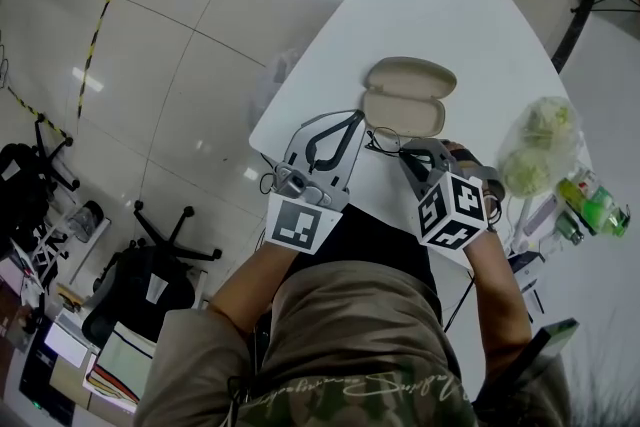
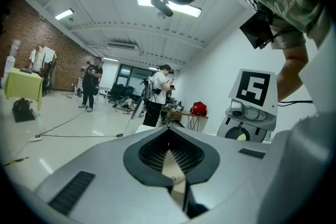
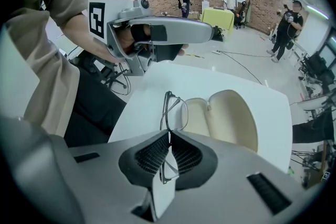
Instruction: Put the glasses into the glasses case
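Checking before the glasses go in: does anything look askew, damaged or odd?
Nothing stands out. The case lies open on the table, and the right gripper holds the glasses, frame seemingly intact, near it.

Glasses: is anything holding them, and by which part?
Yes, the right gripper pinches the glasses by the frame, about midway between the lenses. Left gripper empty.

Both forearms reach forward side by side: left gripper (image 2: 169, 129) level, jaws together, right gripper (image 3: 168, 136) angled down beside it, jaws pinched on the glasses (image 3: 176, 113).
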